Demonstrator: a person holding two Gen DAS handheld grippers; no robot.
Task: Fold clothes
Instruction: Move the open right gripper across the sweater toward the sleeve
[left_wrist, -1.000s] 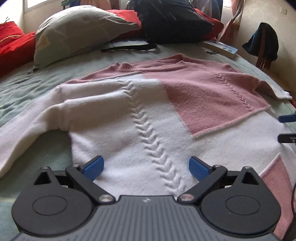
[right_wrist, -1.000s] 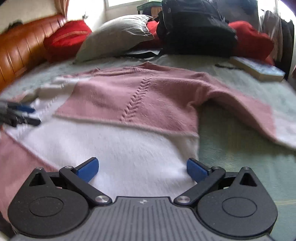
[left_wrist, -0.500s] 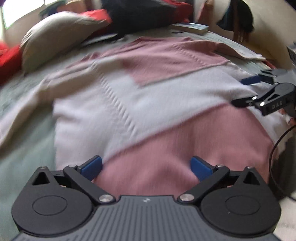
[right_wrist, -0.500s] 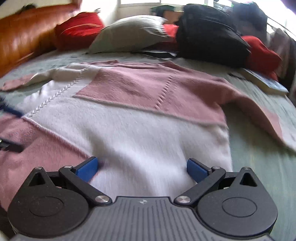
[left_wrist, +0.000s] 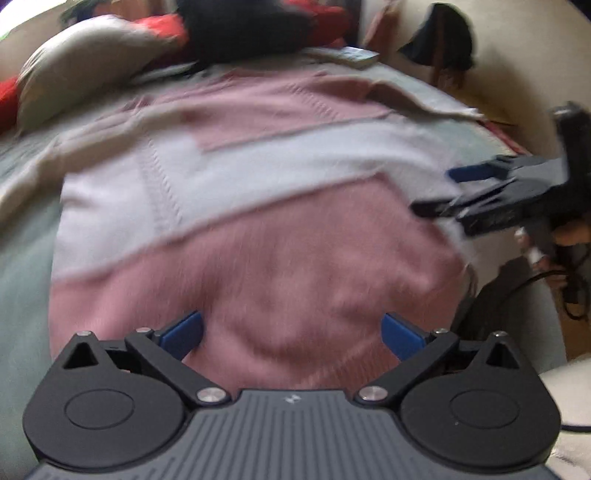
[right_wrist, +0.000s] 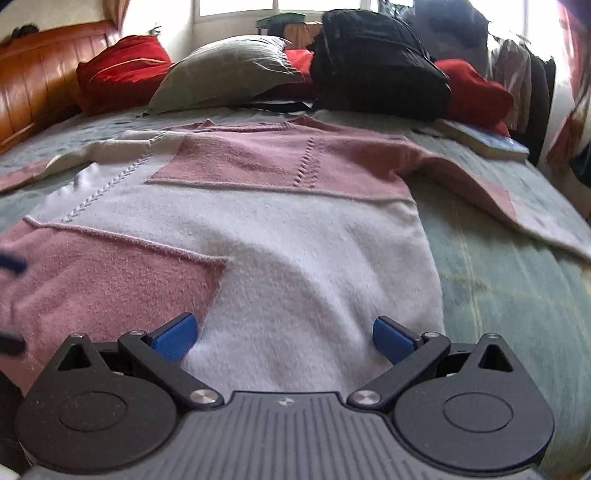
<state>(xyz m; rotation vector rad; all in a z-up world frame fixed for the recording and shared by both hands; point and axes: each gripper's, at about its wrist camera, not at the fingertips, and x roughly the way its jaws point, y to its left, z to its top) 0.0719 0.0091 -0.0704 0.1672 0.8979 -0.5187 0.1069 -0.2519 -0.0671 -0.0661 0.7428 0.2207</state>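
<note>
So far nothing is folded, as I judge it: the sweater (right_wrist: 295, 236) lies spread flat, front up, on the bed (right_wrist: 509, 280), both sleeves out to the sides and the neckline toward twelve o'clock, so every fold is yet to be made. I hold my right gripper (right_wrist: 282, 334) with its jaws wide apart and empty over the hem near the six o'clock edge, the blue pads straddling the white panel. My left gripper (left_wrist: 291, 332) is just as wide and also holds nothing, poised over the pink lower panel; from its blurred view I see the right gripper at about three o'clock, low over the hem's corner. The sweater is a soft, fuzzy knit in blocks of dusty pink and off-white, with raised seams between the blocks and a braided cable running down the front; it looks thick and limp, likely to sag when lifted. The right sleeve (right_wrist: 509, 199) angles out toward three o'clock over the grey-green bedcover. Beyond the collar sit a grey pillow (right_wrist: 225, 70), red cushions (right_wrist: 122, 70), a black backpack (right_wrist: 373, 62) and a book (right_wrist: 484, 142).
</note>
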